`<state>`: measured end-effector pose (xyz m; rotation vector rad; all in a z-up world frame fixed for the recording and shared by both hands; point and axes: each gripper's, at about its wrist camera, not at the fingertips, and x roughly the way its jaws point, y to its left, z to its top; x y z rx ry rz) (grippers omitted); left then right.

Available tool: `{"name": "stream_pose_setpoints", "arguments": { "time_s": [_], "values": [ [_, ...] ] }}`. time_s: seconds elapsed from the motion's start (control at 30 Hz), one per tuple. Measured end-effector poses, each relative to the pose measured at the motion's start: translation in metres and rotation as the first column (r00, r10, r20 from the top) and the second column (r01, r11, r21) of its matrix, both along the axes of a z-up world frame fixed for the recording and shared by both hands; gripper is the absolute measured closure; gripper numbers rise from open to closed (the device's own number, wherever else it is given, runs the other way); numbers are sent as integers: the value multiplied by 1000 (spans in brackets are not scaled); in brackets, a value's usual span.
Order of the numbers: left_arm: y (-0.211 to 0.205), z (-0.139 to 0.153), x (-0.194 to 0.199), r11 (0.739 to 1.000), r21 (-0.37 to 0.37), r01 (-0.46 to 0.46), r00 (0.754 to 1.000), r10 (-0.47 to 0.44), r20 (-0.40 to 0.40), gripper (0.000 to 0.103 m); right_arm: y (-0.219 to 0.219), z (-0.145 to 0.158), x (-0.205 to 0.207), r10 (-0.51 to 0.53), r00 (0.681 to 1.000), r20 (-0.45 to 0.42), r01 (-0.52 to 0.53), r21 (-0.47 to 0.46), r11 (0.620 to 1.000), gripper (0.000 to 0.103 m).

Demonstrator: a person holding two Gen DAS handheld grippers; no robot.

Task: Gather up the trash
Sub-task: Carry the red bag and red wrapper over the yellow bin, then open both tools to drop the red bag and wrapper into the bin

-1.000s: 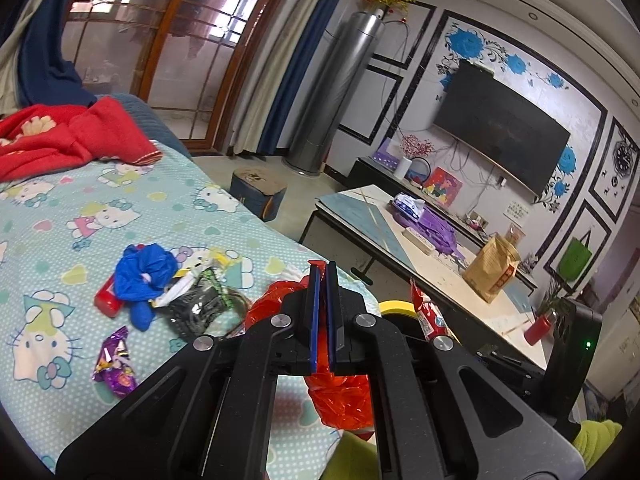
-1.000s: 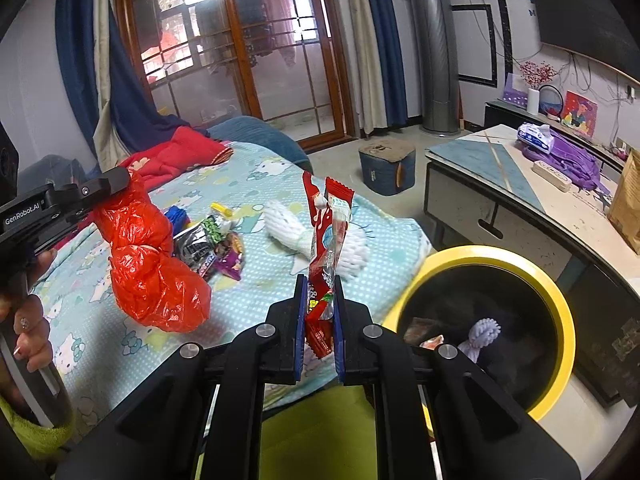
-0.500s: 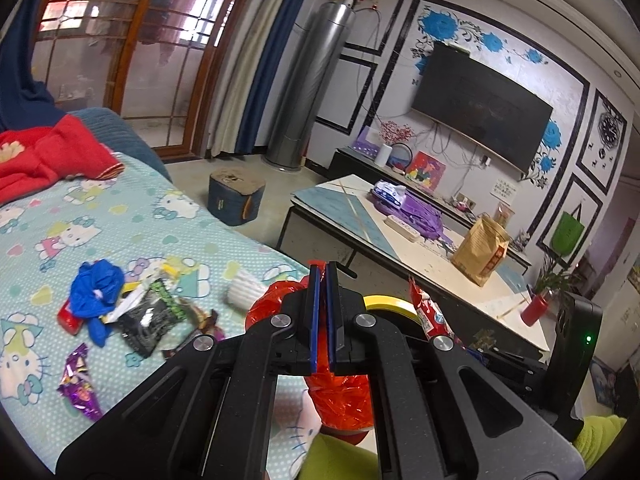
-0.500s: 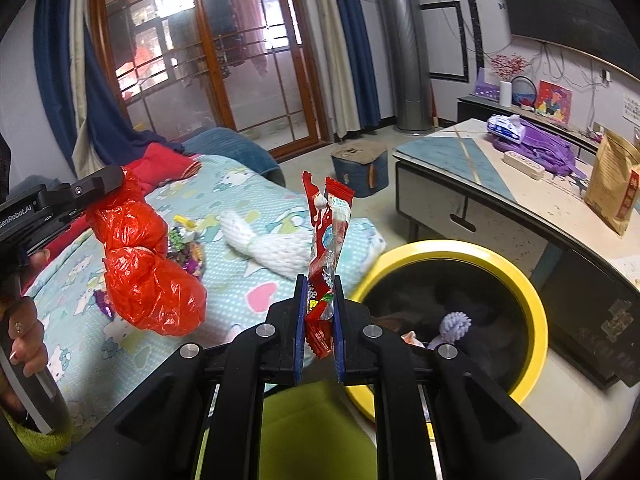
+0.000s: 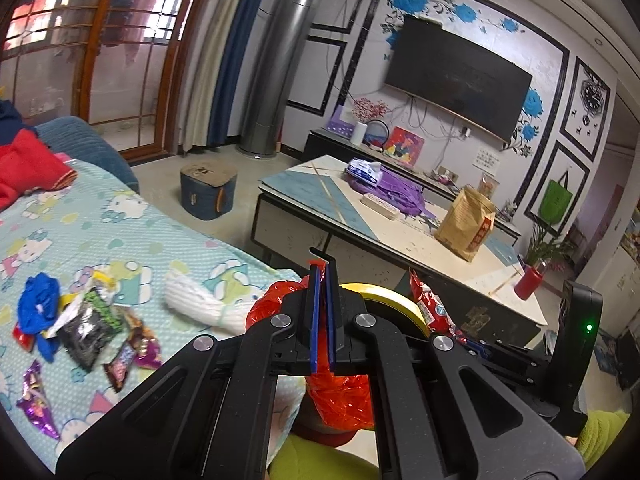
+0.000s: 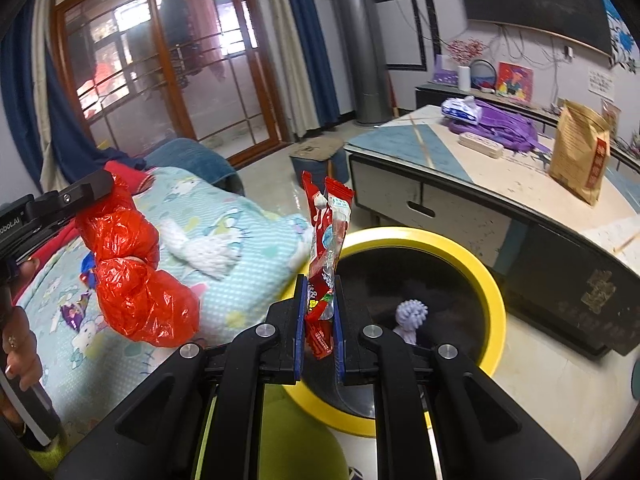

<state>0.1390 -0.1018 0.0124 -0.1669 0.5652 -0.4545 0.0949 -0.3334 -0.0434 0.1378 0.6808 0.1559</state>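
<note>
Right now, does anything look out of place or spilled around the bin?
Nothing is spilled by the yellow-rimmed bin. The odd part is the bed: loose wrappers and a blue scrap lie scattered there, uncollected. A white bundle lies near its edge.

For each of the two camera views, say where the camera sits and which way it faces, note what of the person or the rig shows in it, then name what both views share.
Left wrist: sits on the left gripper, looking along its shut jaws over the bedsheet toward the TV wall; the right gripper's body shows at right.
Right wrist: sits on the right gripper, looking down into the yellow-rimmed bin; the left gripper and a hand show at left.
Shared: red plastic bag, red snack wrapper, bin, white sock.
</note>
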Motion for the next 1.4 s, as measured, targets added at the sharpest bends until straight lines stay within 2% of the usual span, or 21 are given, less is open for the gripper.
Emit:
{"name": "stream_pose_setpoints", "arguments": {
  "time_s": [0.63, 0.83, 1.0, 1.03, 1.07, 1.1, 1.13, 1.23, 1.27, 1.33, 1.4],
  "values": [
    [-75, -41, 33, 990, 84, 115, 993, -112, -42, 103, -42, -31, 12, -117, 988, -103, 123, 55, 991, 92],
    [-90, -58, 46, 985, 111, 135, 989, -127, -72, 103, -45, -40, 16, -134, 982, -135, 143, 62, 988, 92],
    [-94, -64, 52, 984, 102, 149, 986, -140, -91, 102, -51, -46, 21, -158, 974, -160, 171, 73, 983, 89],
    [-93, -64, 53, 984, 97, 149, 986, -140, -91, 98, -52, -47, 21, -166, 972, -164, 180, 74, 981, 89],
    [-93, -63, 53, 984, 93, 151, 985, -142, -93, 83, -53, -48, 22, -172, 971, -168, 186, 74, 980, 87],
    [-92, -63, 53, 985, 88, 149, 986, -140, -93, 72, -53, -49, 23, -176, 969, -173, 191, 73, 979, 83],
    [-91, -62, 53, 986, 82, 144, 986, -136, -92, 53, -54, -49, 23, -182, 968, -176, 196, 71, 978, 78],
    [-84, -59, 53, 990, 57, 131, 987, -126, -98, 46, -56, -51, 23, -196, 964, -179, 211, 70, 975, 67],
    [-82, -58, 54, 991, 51, 124, 988, -119, -99, 36, -56, -51, 23, -200, 963, -179, 215, 68, 974, 66],
    [-76, -55, 53, 994, 32, 107, 990, -104, -99, 24, -57, -51, 23, -204, 964, -174, 218, 69, 973, 59],
    [-71, -51, 52, 995, 21, 93, 991, -90, -96, 18, -57, -48, 22, -205, 965, -163, 218, 67, 974, 58]
  ]
}}
